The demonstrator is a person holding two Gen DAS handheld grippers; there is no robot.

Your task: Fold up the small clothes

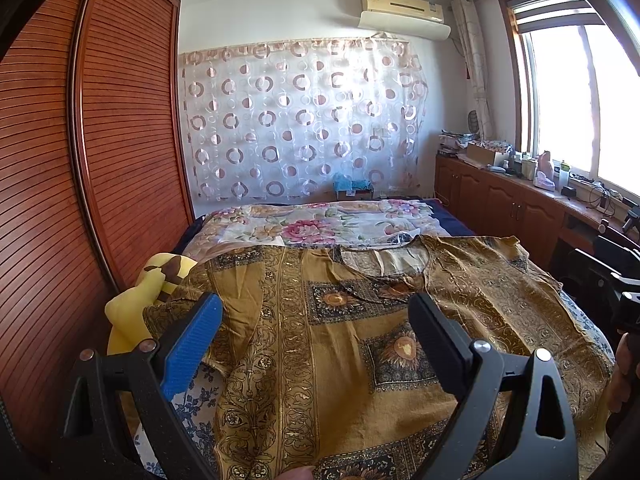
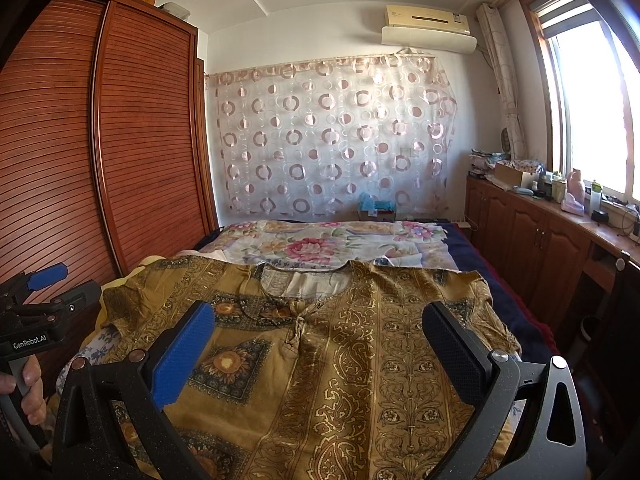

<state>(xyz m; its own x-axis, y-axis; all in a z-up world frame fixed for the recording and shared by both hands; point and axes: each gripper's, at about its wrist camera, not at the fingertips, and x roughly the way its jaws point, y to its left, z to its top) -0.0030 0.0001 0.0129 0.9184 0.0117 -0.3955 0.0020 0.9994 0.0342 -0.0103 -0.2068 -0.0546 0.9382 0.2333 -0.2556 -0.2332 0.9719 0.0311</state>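
A mustard-gold patterned short-sleeved top (image 1: 340, 344) lies spread flat on the bed, neckline toward the far end; it also shows in the right wrist view (image 2: 344, 344). My left gripper (image 1: 316, 312) is open and empty, held above the top's left half. My right gripper (image 2: 320, 320) is open and empty, held above the top's middle, below the neckline. The left gripper's body (image 2: 44, 312) shows at the left edge of the right wrist view, in a hand.
The bed has a floral sheet (image 1: 320, 224) beyond the top. A yellow plush toy (image 1: 144, 292) lies at the bed's left edge beside a wooden louvred wardrobe (image 1: 100, 160). Low wooden cabinets (image 2: 532, 232) with clutter run along the window on the right.
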